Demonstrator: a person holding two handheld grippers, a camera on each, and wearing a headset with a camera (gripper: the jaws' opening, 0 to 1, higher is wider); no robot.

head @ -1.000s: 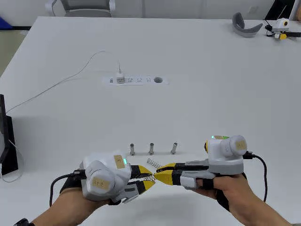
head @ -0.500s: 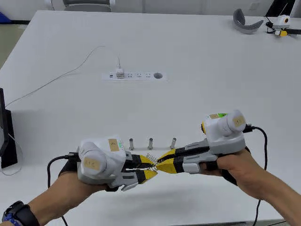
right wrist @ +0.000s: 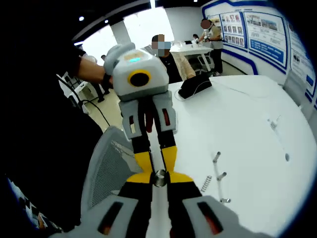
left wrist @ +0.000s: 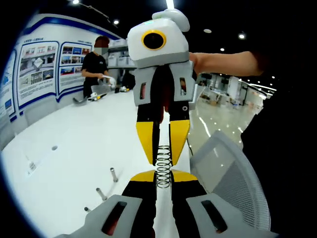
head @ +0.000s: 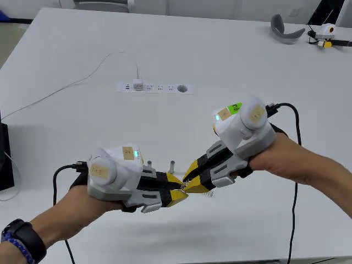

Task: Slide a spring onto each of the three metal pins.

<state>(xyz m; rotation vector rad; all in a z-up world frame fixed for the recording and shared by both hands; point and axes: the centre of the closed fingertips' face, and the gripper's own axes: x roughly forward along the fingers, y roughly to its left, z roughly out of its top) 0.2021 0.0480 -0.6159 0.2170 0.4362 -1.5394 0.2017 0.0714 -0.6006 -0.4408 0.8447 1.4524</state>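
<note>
A small coil spring [head: 183, 187] hangs between the two gripper tips above the white table's [head: 231, 71] front part. My left gripper [head: 177, 192] comes in from the left and is shut on one end of the spring [left wrist: 162, 167]. My right gripper [head: 190, 183] slopes down from the upper right and is shut on the other end [right wrist: 159, 177]. Two metal pins [head: 149, 164] [head: 172, 164] stand upright just behind the tips. All three pins [right wrist: 221, 175] stand bare in a row in the right gripper view, with a second spring [right wrist: 206, 183] lying loose beside them.
A power strip [head: 154, 87] with a white plug and cable lies at mid-table. A grey curved piece [head: 286, 28] sits at the far right corner, and a black object [head: 4, 159] at the left edge. A grey mesh chair [left wrist: 233, 183] stands below the table edge.
My right gripper has risen and tilted, so it now points down and left at the spring. The left gripper stays low. Both tips remain together on the spring.
</note>
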